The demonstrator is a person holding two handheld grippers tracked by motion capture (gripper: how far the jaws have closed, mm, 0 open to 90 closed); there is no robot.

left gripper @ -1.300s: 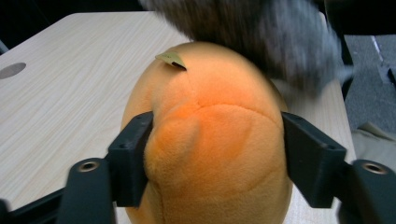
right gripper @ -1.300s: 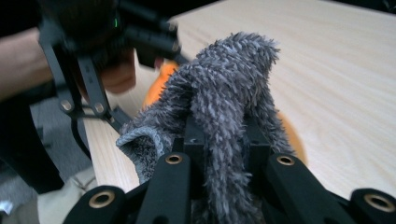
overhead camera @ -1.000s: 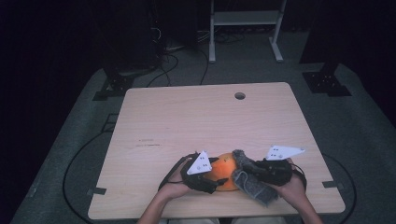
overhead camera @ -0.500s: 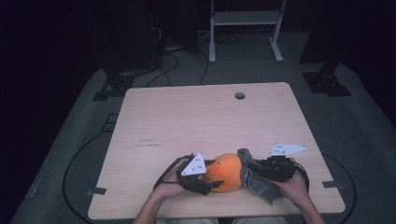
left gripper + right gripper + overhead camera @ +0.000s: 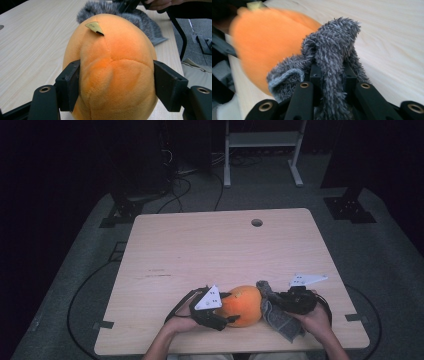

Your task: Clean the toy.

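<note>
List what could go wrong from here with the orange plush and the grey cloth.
The left gripper pinches the soft orange plush only at its sides; wiping pressure could squeeze it out. The right gripper clamps a bunched fold of grey cloth, which may pull free. Both sit near the table front edge.

- the pale wooden table [image 5: 210, 255] lies bare across its far and left parts, open for passage.
- near the front edge, the round orange plush toy [image 5: 243, 306] and the fuzzy grey cloth [image 5: 277, 316] touch, leaving no gap between.
</note>
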